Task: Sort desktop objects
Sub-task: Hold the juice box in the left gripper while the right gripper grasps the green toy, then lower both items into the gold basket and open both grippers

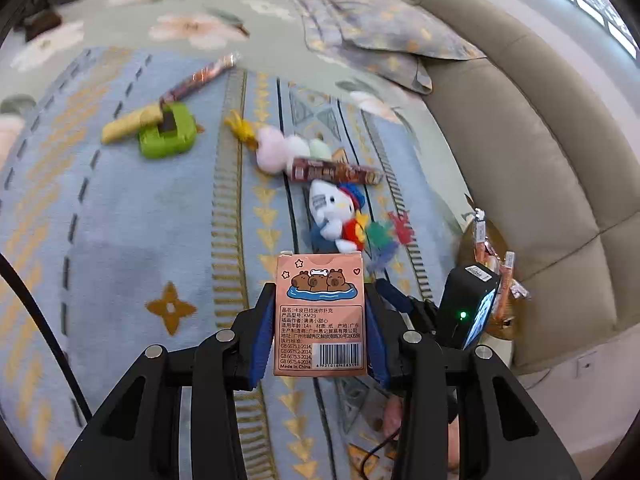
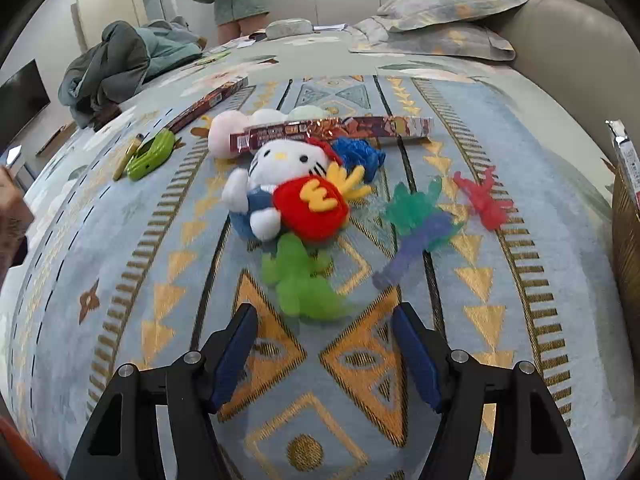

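Fingers of left gripper (image 1: 320,320) pinching pink card box (image 1: 320,314), held upright above blue patterned rug (image 1: 132,248).
Right gripper (image 2: 326,348) spread wide, holding nothing, low over rug, just short of green plush toy (image 2: 300,280); Hello Kitty plush (image 2: 280,184) and long snack box (image 2: 332,130) farther along.

Free room and obstacles on the rug (image 2: 132,264).
Bare rug lies left of the plush cat (image 2: 280,188); green toy (image 2: 304,284) sits just ahead of the right gripper (image 2: 325,354), with more toys (image 2: 420,216) crowding right.
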The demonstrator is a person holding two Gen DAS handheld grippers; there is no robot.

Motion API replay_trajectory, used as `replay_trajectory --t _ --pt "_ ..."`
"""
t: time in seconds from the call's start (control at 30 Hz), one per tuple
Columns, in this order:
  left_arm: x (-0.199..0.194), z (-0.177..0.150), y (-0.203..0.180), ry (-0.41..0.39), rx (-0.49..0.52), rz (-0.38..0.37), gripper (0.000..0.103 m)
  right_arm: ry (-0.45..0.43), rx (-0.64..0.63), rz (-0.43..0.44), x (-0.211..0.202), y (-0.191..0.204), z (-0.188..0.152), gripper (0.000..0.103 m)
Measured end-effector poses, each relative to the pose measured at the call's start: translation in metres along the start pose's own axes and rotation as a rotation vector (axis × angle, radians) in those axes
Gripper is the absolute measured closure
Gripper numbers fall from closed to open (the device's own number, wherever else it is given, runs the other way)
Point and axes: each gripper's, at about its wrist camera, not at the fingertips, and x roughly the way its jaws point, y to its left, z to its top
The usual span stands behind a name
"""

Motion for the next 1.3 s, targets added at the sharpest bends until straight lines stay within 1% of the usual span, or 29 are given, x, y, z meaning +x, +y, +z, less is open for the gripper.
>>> replay_trajectory --t 0.03,0.1,0.13,0.17,0.2,0.23,0.27,0.37,0.43,0.5,0.57,0.6,0.7,0.8,0.87,0.93,1.0,1.03,1.13,1.27,1.3 --pt "-0.001 0.000 -0.004 -0.014 0.027 0.028 0.065 0.001 0.001 -0.004 0.002 0.000 0.002 0.034" --pt "-0.001 0.002 -0.006 -0.024 0.052 0.036 0.065 -0.009 0.000 -0.012 0.005 -0.001 0.009 0.036" --pt "-0.001 0.002 -0.006 -0.022 0.051 0.012 0.065 -0.015 -0.003 -0.013 0.006 0.000 0.012 0.048" --pt "0.000 0.002 -0.004 -0.017 0.043 -0.011 0.065 -0.017 -0.004 -0.016 0.008 0.001 0.015 0.053" --pt "0.001 0.002 -0.002 -0.009 0.030 -0.042 0.065 -0.015 -0.006 -0.023 0.010 0.003 0.017 0.055" --pt "0.002 0.001 0.000 -0.006 0.022 -0.058 0.065 -0.015 -0.009 -0.027 0.011 0.003 0.018 0.060" --pt "0.003 0.002 0.001 -0.006 0.017 -0.060 0.065 -0.020 -0.011 -0.024 0.010 0.004 0.017 0.069" --pt "0.002 0.003 0.003 -0.021 0.014 -0.039 0.065 -0.021 0.007 -0.006 0.002 0.006 0.011 0.069" --pt "-0.001 0.004 0.006 -0.034 -0.001 -0.050 0.065 -0.009 0.026 0.025 -0.007 0.006 0.000 0.069" --pt "-0.004 0.005 0.009 -0.044 -0.017 -0.072 0.065 0.008 0.046 0.084 -0.023 0.004 -0.018 0.069" --pt "-0.005 0.004 0.008 -0.051 -0.007 -0.058 0.065 0.021 0.046 0.121 -0.040 0.002 -0.036 0.069" --pt "-0.005 0.004 0.006 -0.054 0.007 -0.043 0.065 0.023 0.043 0.130 -0.051 0.000 -0.046 0.069" --pt "-0.004 0.002 -0.001 -0.048 0.040 -0.029 0.065 0.023 0.056 0.136 -0.078 -0.010 -0.068 0.069" --pt "-0.001 -0.003 -0.012 -0.030 0.092 -0.017 0.065 0.017 0.125 0.131 -0.103 -0.035 -0.084 0.069" --pt "0.003 -0.008 -0.026 -0.023 0.150 0.008 0.065 -0.001 0.155 0.107 -0.117 -0.050 -0.089 0.069" --pt "0.004 -0.014 -0.039 -0.020 0.208 0.027 0.065 -0.060 0.189 0.039 -0.140 -0.073 -0.091 0.069" --pt "0.008 -0.022 -0.053 -0.004 0.262 0.028 0.065 -0.102 0.243 0.012 -0.161 -0.099 -0.088 0.069" --pt "0.012 -0.026 -0.063 0.016 0.292 0.027 0.065 -0.131 0.278 -0.001 -0.173 -0.114 -0.086 0.069" --pt "0.017 -0.031 -0.090 0.041 0.347 0.009 0.065 -0.215 0.387 -0.029 -0.208 -0.158 -0.079 0.069" --pt "0.018 -0.033 -0.142 0.024 0.441 -0.035 0.065 -0.307 0.527 -0.056 -0.246 -0.212 -0.071 0.069" --pt "0.021 -0.032 -0.153 0.023 0.449 -0.048 0.065 -0.329 0.553 -0.055 -0.253 -0.223 -0.069 0.069"
